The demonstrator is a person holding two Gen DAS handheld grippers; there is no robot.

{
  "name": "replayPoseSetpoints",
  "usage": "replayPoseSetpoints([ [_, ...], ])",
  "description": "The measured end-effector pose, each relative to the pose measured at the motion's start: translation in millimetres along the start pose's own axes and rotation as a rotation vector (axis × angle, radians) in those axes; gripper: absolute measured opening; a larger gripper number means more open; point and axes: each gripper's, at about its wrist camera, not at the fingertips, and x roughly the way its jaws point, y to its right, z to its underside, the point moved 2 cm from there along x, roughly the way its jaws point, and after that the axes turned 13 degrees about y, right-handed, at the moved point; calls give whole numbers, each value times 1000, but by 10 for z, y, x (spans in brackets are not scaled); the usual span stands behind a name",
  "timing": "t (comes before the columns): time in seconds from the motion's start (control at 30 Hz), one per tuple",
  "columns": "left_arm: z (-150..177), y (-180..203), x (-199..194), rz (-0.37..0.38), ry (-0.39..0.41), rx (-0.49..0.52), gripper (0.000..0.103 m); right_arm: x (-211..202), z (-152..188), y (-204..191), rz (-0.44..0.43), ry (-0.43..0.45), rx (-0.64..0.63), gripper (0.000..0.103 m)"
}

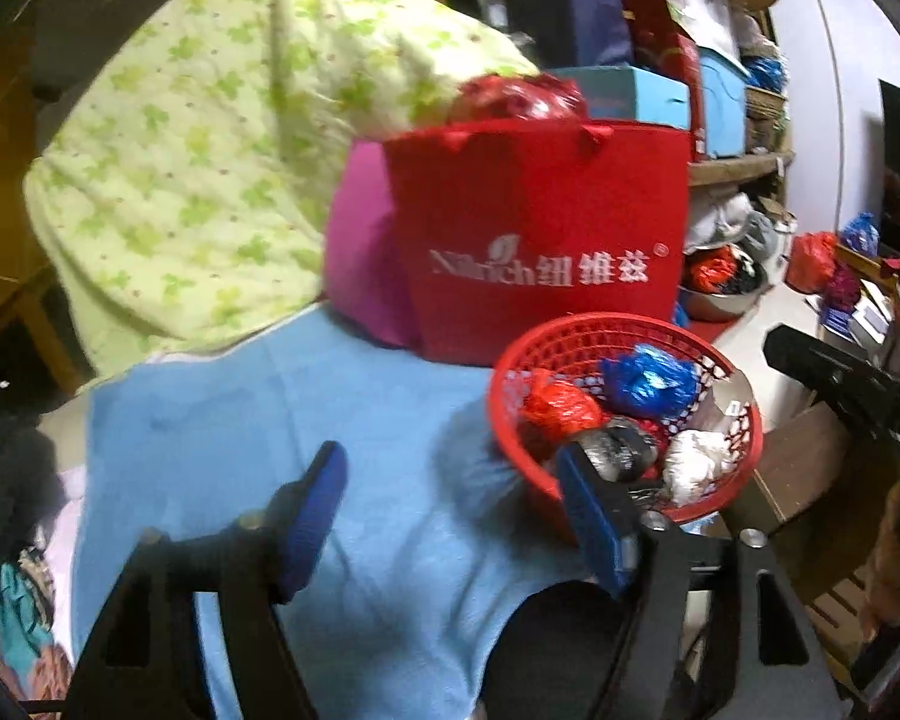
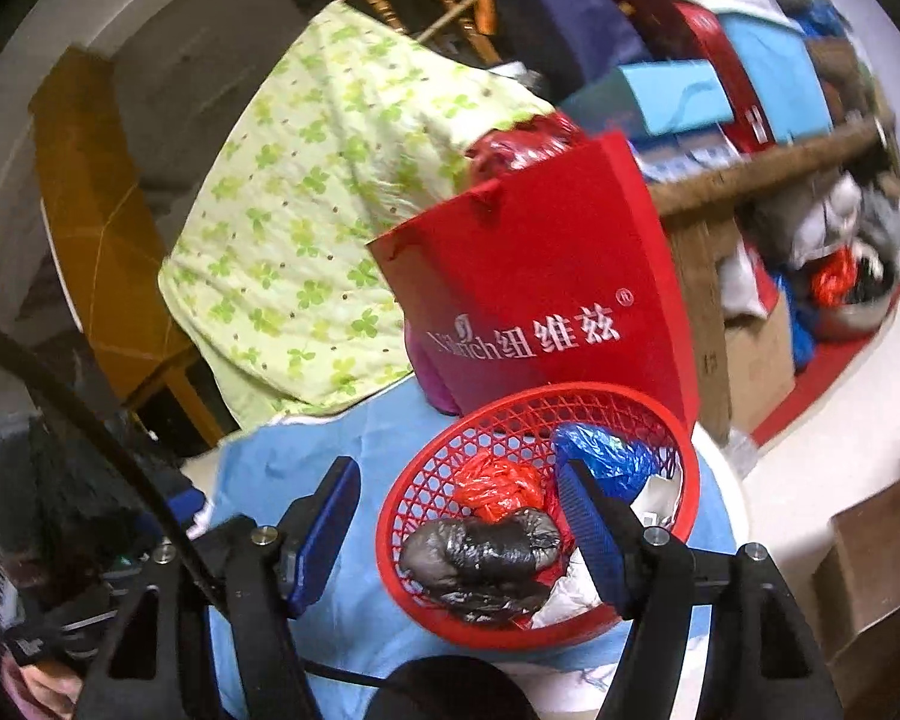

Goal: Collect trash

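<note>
A: On the blue cloth (image 1: 354, 420), right side, the red mesh basket (image 1: 510, 420) is sitting with the trash already in it: a red crumpled bag (image 1: 561, 405), blue crumpled bag (image 1: 651, 384), black bag wad (image 2: 486, 552), white wad (image 1: 696, 459). All four are lying inside the rim.

B: Grippers carrying anything?

A: No. The left gripper (image 1: 450, 516) is standing wide, nothing between the pads, with its right finger overlapping the basket's near edge in view. The right gripper (image 2: 462, 534) is gaping at a middling width, also empty, right finger over the basket's contents; I can't tell whether it's touching them.

B: So progress?

A: Looking mostly done, I'd judge. No loose wads are showing on the cloth around the basket. What's hiding off-frame, I can't say.

B: Surroundings?

A: A red Nutrich-type carrier bag (image 1: 540, 240) is standing just behind the basket, a pink bag beside it, and a green clover-print quilt (image 1: 210, 150) is piling up to the left. Shelves of boxes are crowding the back right; more knotted bags are lying on the floor there. The room's cluttered and both views are slightly blurred.
</note>
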Motion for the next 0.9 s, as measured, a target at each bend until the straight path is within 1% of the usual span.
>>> replayPoseSetpoints([
  [0.03, -6, -38, -55, -24, 13, -2, 91, -29, 1, -72, 1, -4, -19, 73],
  [0.13, -29, -106, -223, -77, 55, 11, 91, -104, 14, -231, 13, -14, -70, 75],
  [0.37, -88, -236, -518, -152, 91, 15, 92, -290, 22, -484, 34, -33, -149, 76],
  [0.57, -94, -345, -715, -181, 97, -5, 92, -554, -82, -729, 46, 29, -241, 76],
  [0.77, -126, -453, -879, -226, 112, -24, 92, -761, -203, -934, 32, 81, -270, 77],
  [0.9, -144, -490, -981, -252, 122, -26, 92, -868, -245, -1040, 29, 86, -277, 77],
])
